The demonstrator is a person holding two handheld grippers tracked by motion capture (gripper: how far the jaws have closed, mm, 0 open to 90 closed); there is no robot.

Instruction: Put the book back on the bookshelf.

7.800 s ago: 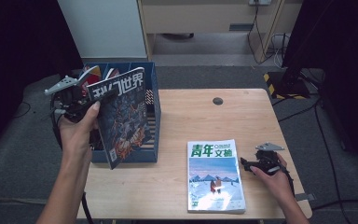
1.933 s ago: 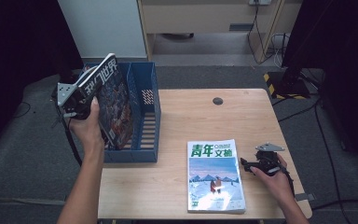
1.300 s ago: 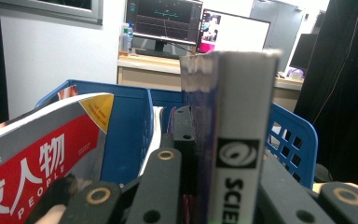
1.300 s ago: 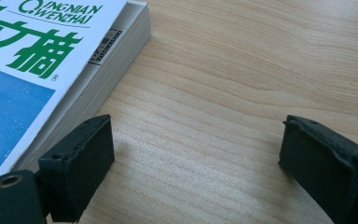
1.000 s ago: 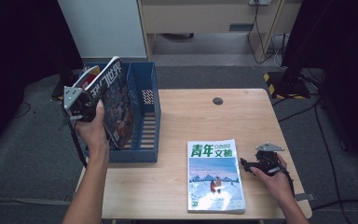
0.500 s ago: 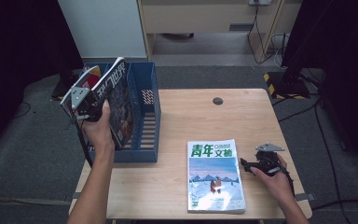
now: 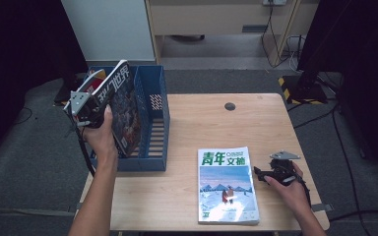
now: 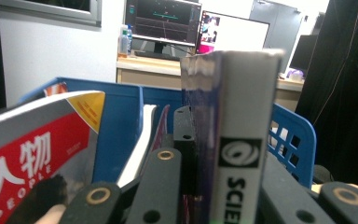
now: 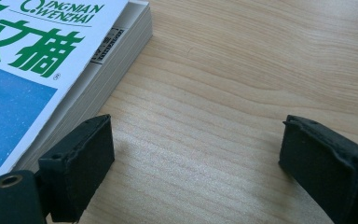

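Item: science magazine (image 7: 120,110), clamped upright in left gripper (image 7: 89,109), above the blue file rack (image 7: 156,125). Step: filing. Next, likely: lower into a free slot, release. Right gripper (image 7: 275,172): spread wide, empty, resting beside the green-titled magazine (image 7: 225,184) on the table (image 7: 202,120).

Overhead light falls evenly on the tabletop (image 7: 202,123) while its surroundings sit dark; the magazine (image 8: 242,140) spine blurs up close (monitors behind glare), and claw shadows stay soft.
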